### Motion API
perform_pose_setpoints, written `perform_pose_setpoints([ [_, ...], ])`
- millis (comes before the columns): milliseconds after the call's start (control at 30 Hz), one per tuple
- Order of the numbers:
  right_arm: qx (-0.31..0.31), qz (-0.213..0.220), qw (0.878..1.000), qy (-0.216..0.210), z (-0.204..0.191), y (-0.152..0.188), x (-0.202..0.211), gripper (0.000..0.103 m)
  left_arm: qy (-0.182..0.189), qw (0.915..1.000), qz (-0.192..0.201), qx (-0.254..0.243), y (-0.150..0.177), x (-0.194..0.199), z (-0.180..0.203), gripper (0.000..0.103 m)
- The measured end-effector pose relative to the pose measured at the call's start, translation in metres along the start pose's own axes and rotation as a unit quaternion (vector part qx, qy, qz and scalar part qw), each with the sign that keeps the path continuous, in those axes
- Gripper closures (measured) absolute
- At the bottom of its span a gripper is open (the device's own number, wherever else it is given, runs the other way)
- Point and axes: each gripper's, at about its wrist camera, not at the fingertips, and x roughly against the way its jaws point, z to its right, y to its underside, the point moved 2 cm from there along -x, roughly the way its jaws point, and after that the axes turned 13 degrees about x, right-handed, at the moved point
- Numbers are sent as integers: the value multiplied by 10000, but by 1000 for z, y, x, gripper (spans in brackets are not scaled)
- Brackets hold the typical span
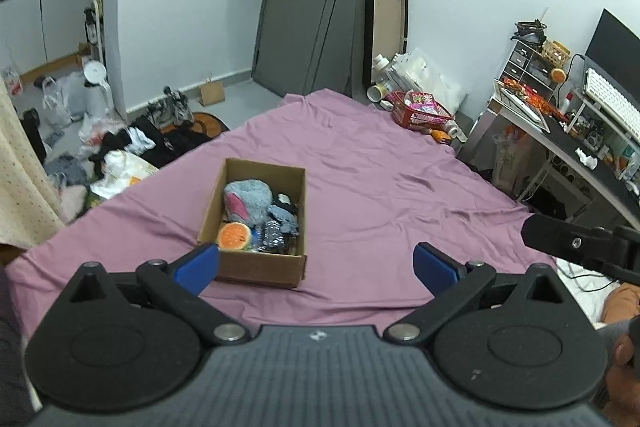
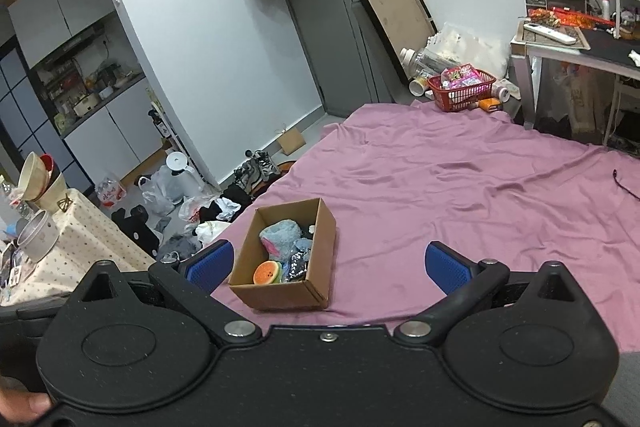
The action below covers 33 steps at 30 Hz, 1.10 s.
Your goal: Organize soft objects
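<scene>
Cardboard box [image 1: 256, 261] before left gripper [image 1: 316, 267]

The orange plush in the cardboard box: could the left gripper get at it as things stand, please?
Probably yes: the left gripper is open and empty, the cardboard box has no lid, and the orange plush lies uncovered at its near end.
</scene>
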Motion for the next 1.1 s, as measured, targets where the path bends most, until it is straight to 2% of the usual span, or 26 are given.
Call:
perform_pose_setpoints([
  [200, -2, 109, 9999, 118, -4, 9, 21, 0, -159, 9996, 193, -134, 8, 22, -1, 1],
  [400, 30, 230, 9997, -67, -12, 18, 36, 0, -249, 9990, 283, -228, 17, 34, -8, 1],
  [533, 56, 139, 9998, 129, -19, 23, 35, 0, -298, 9989, 212, -281, 21, 33, -13, 1],
  [700, 104, 62, 9998, 127, -30, 34, 29, 0, -309, 9985, 215, -398, 26, 31, -18, 1],
  [867, 239, -6, 9995, 225, -35, 41, 19, 0, -477, 9972, 275, -513, 28, 24, -25, 1],
  [1100, 389, -40, 9989, 270, -40, 47, 12, 0, -491, 9975, 53, -502, 32, 4, -37, 1],
])
